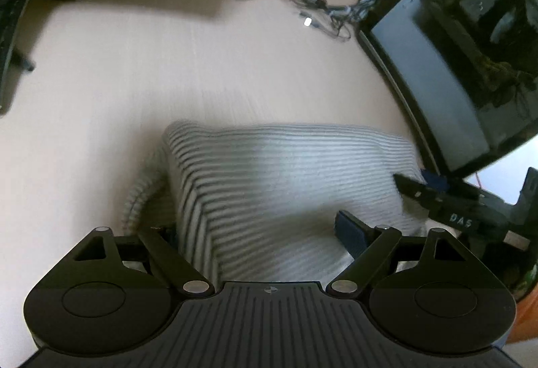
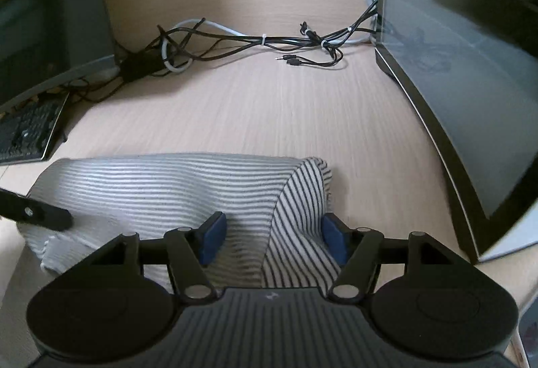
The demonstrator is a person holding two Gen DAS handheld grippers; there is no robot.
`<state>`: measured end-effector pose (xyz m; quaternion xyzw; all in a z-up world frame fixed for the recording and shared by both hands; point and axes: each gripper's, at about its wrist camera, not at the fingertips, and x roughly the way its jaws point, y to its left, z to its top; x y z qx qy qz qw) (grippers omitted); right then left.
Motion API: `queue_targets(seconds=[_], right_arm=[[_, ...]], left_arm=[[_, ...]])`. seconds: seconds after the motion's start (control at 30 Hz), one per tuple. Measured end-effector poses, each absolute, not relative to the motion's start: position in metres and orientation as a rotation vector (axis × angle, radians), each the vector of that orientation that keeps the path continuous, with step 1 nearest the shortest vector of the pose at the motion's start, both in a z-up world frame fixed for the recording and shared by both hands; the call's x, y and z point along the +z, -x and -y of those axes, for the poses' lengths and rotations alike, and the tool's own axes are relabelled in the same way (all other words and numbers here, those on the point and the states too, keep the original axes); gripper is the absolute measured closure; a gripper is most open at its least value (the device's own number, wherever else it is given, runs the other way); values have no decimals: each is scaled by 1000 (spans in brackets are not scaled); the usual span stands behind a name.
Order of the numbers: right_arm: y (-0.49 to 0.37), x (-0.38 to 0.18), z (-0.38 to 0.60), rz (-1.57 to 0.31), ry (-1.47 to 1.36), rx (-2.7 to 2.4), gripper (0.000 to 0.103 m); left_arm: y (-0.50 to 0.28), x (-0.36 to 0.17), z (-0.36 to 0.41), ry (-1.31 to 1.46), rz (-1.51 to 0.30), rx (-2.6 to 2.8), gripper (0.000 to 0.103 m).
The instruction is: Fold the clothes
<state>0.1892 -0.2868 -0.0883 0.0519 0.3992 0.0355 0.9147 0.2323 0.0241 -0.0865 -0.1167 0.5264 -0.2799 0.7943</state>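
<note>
Shirt [image 2: 188, 189] edge between right tongs [image 2: 272, 238]

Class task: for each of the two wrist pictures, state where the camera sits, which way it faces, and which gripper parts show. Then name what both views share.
Left wrist: on the left gripper, facing forward over the striped garment; the right gripper shows at right.
Right wrist: on the right gripper, facing the cables; a left finger shows.
Shared: garment, desk, monitor.
</note>
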Motion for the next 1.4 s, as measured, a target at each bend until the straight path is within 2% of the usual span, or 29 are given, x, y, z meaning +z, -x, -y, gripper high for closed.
queue_targets(seconds=[0.47,0.73,0.77,0.8,0.83,0.93,1.03,1.27,1.4], right_arm=[[-304,-99,299,-778,-41,94,37],[-314,-99,308,-775,-60,118,39],[-312,-98,309,-773,-67,121,40],[-310,-98,310,-771,-74,124,49],[-309,-96,310,-768,-79,129,66],[-303,-84,308,-754,-81,150,83],[-298,-68,310,-731,-105,174,87],[-252,-37,311,-690,-154,194,87],[-218,-36,310,-704,-157,163,87]], left_arm=[[-335,-105,-4,206,-1048,-511,15],[-342,-107,-3,216,-1037,-470,21],[-341,-108,-3,212,-1026,-464,23],[-341,-108,-4,213,-1007,-460,29],[-341,-108,-5,220,-1005,-444,36],[-339,-103,-10,225,-991,-432,56],[-330,-90,-15,219,-955,-453,68],[-284,-48,-33,218,-876,-529,71],[-254,-51,-42,205,-897,-560,71]])
